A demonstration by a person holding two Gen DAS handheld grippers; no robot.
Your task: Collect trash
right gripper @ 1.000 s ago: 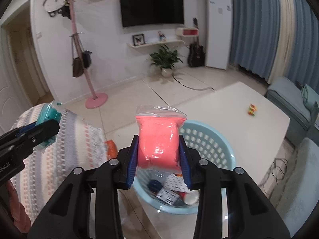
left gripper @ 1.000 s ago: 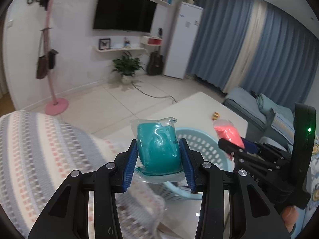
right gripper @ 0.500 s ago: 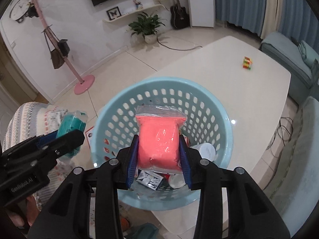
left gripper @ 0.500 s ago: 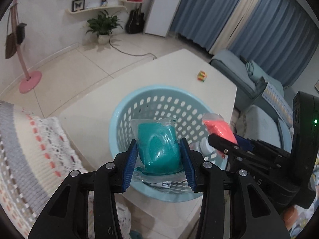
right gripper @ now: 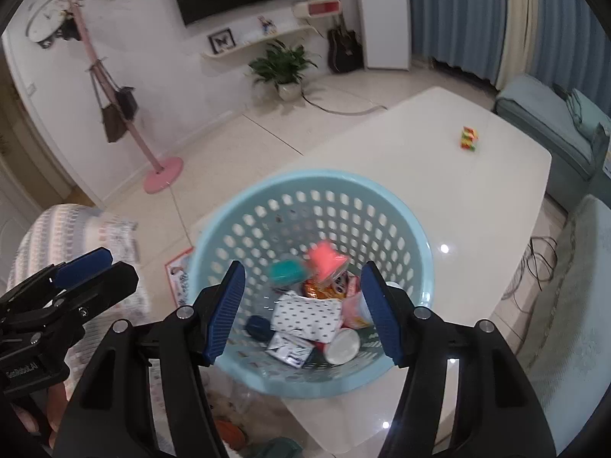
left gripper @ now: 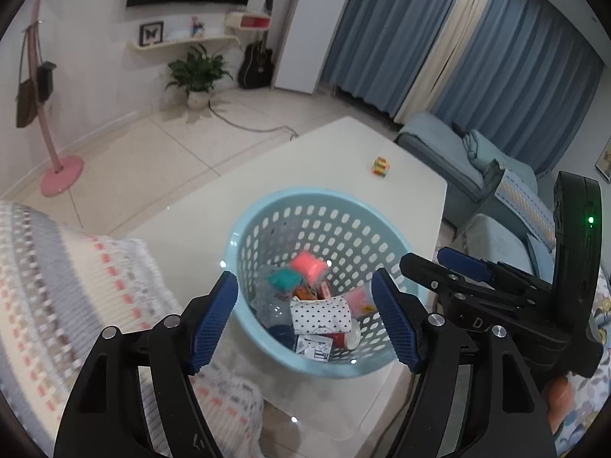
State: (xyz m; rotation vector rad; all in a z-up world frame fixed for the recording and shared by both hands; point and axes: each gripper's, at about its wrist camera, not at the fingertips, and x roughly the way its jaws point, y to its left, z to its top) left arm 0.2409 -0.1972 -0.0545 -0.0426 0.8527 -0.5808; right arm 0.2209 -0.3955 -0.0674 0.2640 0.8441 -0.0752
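Note:
A light blue perforated basket (left gripper: 267,206) (right gripper: 236,213) stands at the near corner of a white table (left gripper: 343,141) (right gripper: 458,198). Inside it lie a teal bag (left gripper: 283,278) (right gripper: 286,271), a coral-pink bag (left gripper: 308,263) (right gripper: 324,259), a dotted white packet (left gripper: 320,315) (right gripper: 305,315) and other trash. My left gripper (left gripper: 303,322) is open and empty above the basket's near rim. My right gripper (right gripper: 301,311) is open and empty above the basket; it also shows at the right of the left wrist view (left gripper: 462,263).
A small multicoloured block (left gripper: 380,166) (right gripper: 469,138) lies on the far part of the table. A striped cushion (left gripper: 68,290) is at the left. A pink coat stand (right gripper: 152,160), a plant (left gripper: 198,76) and a blue sofa (left gripper: 458,160) ring the room.
Both grippers held bags over the basket, then opened. The teal and pink bags dropped into the basket. Both views tilted down then slightly back up.

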